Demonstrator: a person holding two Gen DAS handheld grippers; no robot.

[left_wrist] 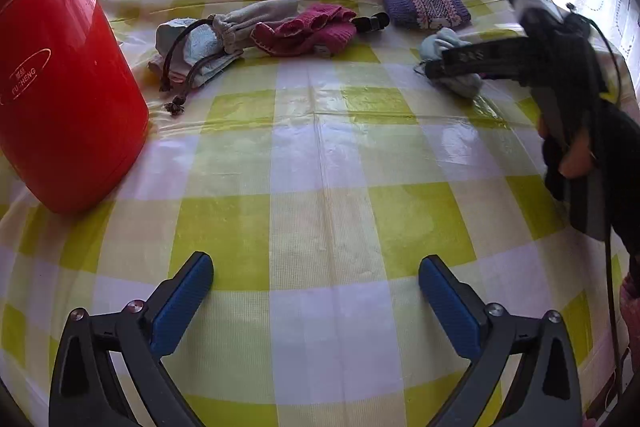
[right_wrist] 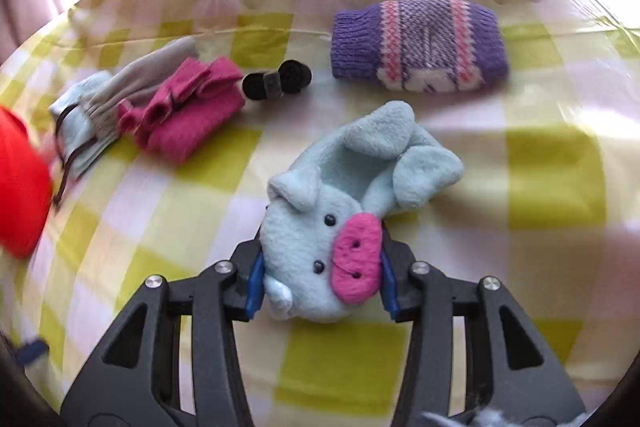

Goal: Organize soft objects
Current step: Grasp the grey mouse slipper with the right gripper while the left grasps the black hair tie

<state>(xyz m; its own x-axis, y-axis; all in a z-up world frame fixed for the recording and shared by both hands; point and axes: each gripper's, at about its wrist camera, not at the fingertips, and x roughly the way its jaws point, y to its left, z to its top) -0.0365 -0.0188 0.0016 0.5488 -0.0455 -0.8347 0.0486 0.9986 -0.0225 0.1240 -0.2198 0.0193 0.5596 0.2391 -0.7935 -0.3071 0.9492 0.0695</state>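
A light blue fleece mitten with a pink snout (right_wrist: 340, 219) lies on the checkered table, and my right gripper (right_wrist: 320, 279) is shut on its near end; it also shows in the left wrist view (left_wrist: 448, 61). Behind it lie a purple knitted mitten (right_wrist: 418, 47) (left_wrist: 426, 9), a pink knitted mitten (right_wrist: 188, 107) (left_wrist: 308, 29), a small black bow (right_wrist: 276, 79) (left_wrist: 372, 22) and a grey and pale blue drawstring pouch (right_wrist: 96, 111) (left_wrist: 208, 35). My left gripper (left_wrist: 316, 279) is open and empty above the near table.
A red plastic bucket (left_wrist: 60, 83) stands at the table's left side; it also shows in the right wrist view (right_wrist: 20, 183). The table wears a yellow and white checkered plastic cloth (left_wrist: 320, 187). A bright curtained window runs behind the far edge.
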